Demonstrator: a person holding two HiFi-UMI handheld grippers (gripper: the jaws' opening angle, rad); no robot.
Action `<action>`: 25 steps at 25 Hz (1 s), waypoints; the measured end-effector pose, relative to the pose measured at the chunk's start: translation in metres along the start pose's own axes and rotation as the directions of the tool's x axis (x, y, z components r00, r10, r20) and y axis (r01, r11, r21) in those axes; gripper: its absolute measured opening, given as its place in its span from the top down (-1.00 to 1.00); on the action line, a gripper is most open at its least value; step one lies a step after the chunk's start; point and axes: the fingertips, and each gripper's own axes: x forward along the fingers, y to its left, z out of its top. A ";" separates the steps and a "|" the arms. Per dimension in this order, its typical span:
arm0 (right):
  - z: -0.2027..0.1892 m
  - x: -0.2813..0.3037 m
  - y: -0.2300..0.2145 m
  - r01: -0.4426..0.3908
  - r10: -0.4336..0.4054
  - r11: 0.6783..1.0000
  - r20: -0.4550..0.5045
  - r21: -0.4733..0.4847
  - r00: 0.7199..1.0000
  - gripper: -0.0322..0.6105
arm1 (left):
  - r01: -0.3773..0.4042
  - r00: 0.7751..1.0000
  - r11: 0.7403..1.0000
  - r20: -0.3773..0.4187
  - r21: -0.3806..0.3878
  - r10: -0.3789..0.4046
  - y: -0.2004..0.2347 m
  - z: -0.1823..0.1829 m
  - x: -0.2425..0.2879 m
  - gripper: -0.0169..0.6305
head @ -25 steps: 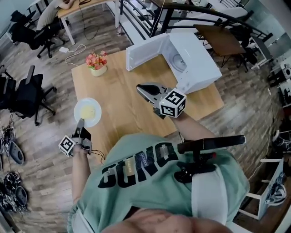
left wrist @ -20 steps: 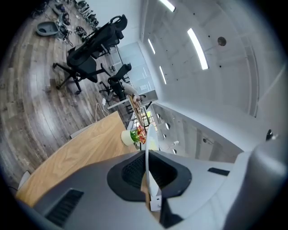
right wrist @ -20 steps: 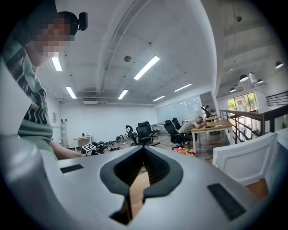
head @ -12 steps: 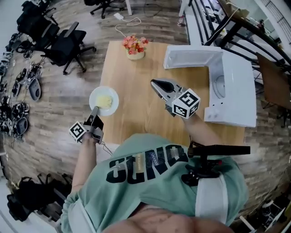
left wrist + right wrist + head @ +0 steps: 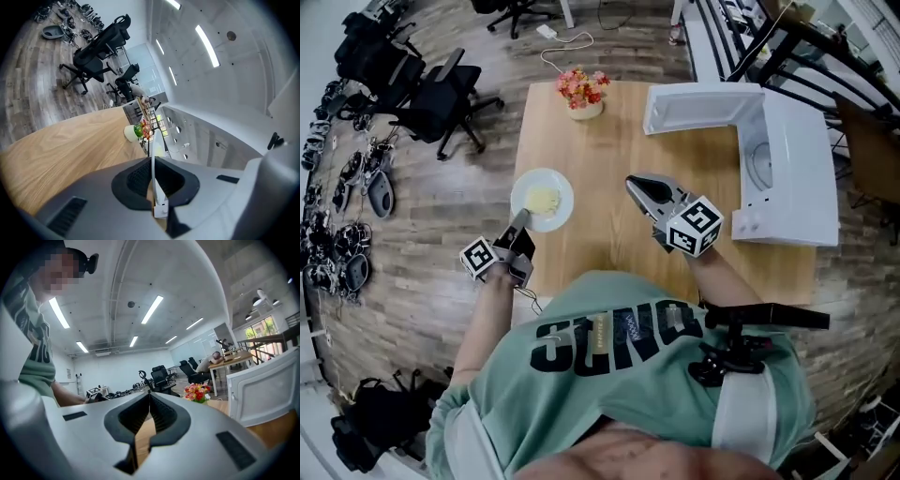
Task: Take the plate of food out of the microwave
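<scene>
A white plate (image 5: 542, 200) with a yellow piece of food (image 5: 544, 199) is at the table's left edge. My left gripper (image 5: 522, 223) is shut on its near rim. In the left gripper view the plate (image 5: 153, 174) shows edge-on, pinched between the two pads. My right gripper (image 5: 632, 183) hovers over the middle of the table, shut and empty; its jaws meet in the right gripper view (image 5: 149, 397). The white microwave (image 5: 787, 159) stands at the table's right side, its door (image 5: 701, 108) swung open and its cavity holding no plate.
A pot of red and pink flowers (image 5: 581, 94) stands at the table's far edge. Black office chairs (image 5: 441, 98) are on the wood floor to the left, and shoes lie along the left wall. The wooden table (image 5: 609, 159) is bare between plate and microwave.
The left gripper has carried the plate a little to the right, further over the table's left edge. The right gripper has sunk lower over the table.
</scene>
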 end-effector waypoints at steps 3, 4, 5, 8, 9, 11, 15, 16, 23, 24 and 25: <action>0.013 -0.010 0.003 0.038 -0.038 0.999 0.011 -0.024 0.999 0.88 | 0.033 0.999 0.999 -0.026 0.004 -0.033 -0.005 0.001 0.011 0.90; 0.017 -0.012 0.004 0.048 -0.048 0.998 0.011 -0.032 0.999 0.88 | 0.038 0.999 0.999 -0.035 0.007 -0.037 -0.006 0.002 0.013 0.90; 0.020 -0.014 0.005 0.057 -0.057 0.998 0.009 -0.037 0.998 0.88 | 0.046 0.998 0.999 -0.041 0.007 -0.045 -0.007 0.003 0.013 0.90; 0.026 -0.015 0.007 0.079 -0.079 0.996 0.008 -0.048 0.997 0.88 | 0.069 0.997 0.998 -0.045 -0.005 -0.069 -0.007 0.007 0.013 0.90; 0.027 -0.013 0.007 0.083 -0.082 0.995 0.008 -0.051 0.997 0.88 | 0.062 0.997 0.998 -0.045 0.002 -0.062 -0.003 0.010 0.012 0.90; 0.029 -0.009 0.004 0.083 -0.083 0.995 0.007 -0.059 0.997 0.88 | 0.044 0.998 0.999 -0.037 0.013 -0.044 0.007 0.016 0.010 0.90; 0.029 -0.005 0.002 0.063 -0.063 0.996 -0.002 -0.068 0.998 0.88 | 0.019 1.000 1.000 -0.007 0.009 -0.019 0.020 0.017 0.002 0.90; 0.027 -0.005 0.001 0.056 -0.056 0.996 -0.003 -0.069 0.998 0.88 | 0.017 1.000 1.000 0.000 0.007 -0.017 0.022 0.015 0.000 0.90; 0.013 -0.002 -0.001 0.036 -0.037 0.998 -0.014 -0.061 0.999 0.88 | -0.002 1.000 1.000 0.020 0.021 0.002 0.031 0.020 -0.003 0.90; 0.012 0.000 -0.002 0.035 -0.036 0.998 -0.017 -0.056 0.999 0.88 | -0.006 1.000 1.000 0.022 0.023 0.005 0.032 0.023 -0.002 0.90; 0.011 0.002 -0.003 0.035 -0.036 0.998 -0.018 -0.051 0.999 0.88 | -0.010 1.000 1.000 0.023 0.025 0.009 0.033 0.027 -0.001 0.90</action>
